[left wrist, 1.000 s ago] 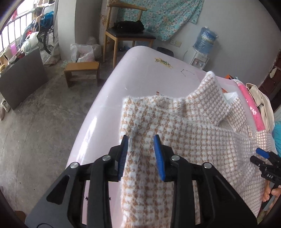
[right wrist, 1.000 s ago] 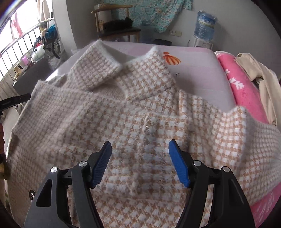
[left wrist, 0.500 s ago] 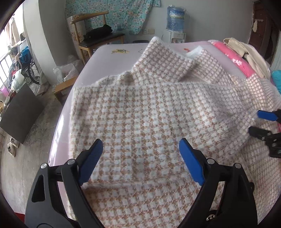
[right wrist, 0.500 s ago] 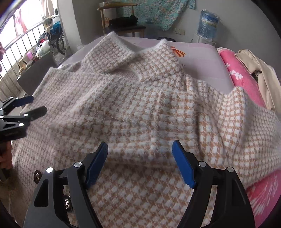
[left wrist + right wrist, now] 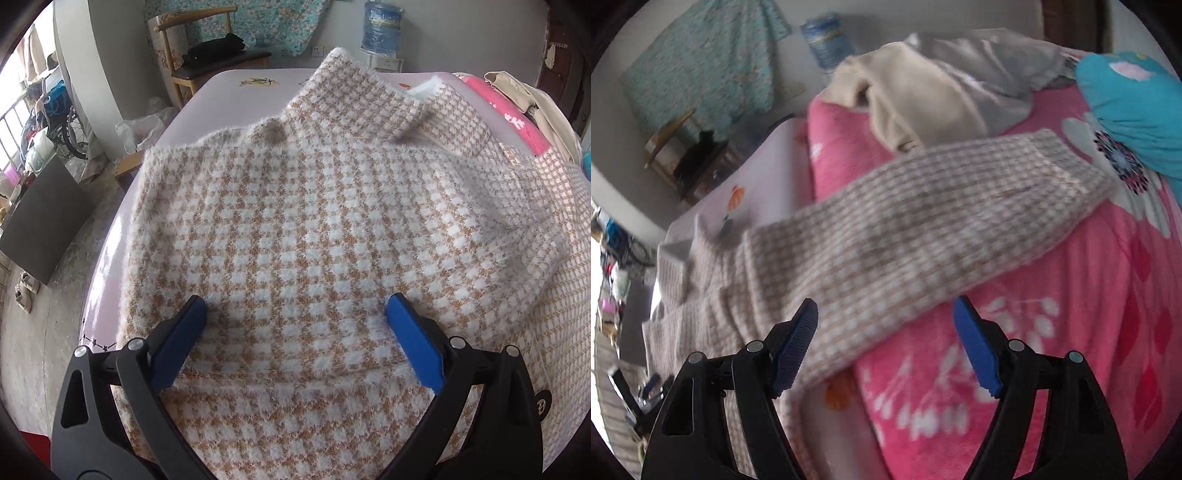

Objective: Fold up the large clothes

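Jaws of the left gripper (image 5: 293,314), earlier pinching the sweater (image 5: 332,221), are opening; right gripper (image 5: 885,319) jaws spread.

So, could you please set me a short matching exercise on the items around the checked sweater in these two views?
Things:
1. fuzzy tan-and-white checked sweater sleeve
2. blue water-cooler bottle
3. black bundle
4. cream garment

Places:
a. on the wooden chair's seat
b. stretched across the pink flowered blanket
c. heaped at the blanket's far end
d. by the far wall

Pairs: 1-b, 2-d, 3-a, 4-c
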`<state>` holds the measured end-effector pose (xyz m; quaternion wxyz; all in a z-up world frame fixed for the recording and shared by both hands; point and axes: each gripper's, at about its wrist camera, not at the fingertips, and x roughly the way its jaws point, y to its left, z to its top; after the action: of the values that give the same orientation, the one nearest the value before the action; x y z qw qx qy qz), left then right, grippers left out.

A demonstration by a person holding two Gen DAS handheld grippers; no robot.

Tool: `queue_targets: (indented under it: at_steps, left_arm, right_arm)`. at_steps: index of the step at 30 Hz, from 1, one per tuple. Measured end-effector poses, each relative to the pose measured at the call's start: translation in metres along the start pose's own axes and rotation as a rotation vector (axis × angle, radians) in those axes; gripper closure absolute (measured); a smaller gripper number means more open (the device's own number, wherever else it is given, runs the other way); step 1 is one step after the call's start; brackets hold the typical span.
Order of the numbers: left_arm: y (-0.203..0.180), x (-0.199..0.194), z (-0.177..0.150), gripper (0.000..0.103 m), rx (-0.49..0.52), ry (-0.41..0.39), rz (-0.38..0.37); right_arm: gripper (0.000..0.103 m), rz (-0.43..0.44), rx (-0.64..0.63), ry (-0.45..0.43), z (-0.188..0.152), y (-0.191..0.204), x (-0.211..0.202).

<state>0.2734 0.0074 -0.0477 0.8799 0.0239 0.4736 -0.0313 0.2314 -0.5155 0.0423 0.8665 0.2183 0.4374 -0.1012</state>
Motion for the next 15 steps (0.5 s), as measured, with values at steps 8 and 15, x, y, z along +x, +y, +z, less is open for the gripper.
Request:
queue_targets:
  at_steps: [8,15]
  left_arm:
    - [0.001,0.006,-0.001,0.008,0.000,0.021,-0.009]
    - [-0.001,0.009,0.002,0.007,0.001,0.035,-0.003]
  right_arm:
    - [0.032,-0.020,0.438,-0.042,0.048,-0.120,0.020]
    - [0.045,-0.032,0.598,-0.064,0.064,-0.162,0.051]
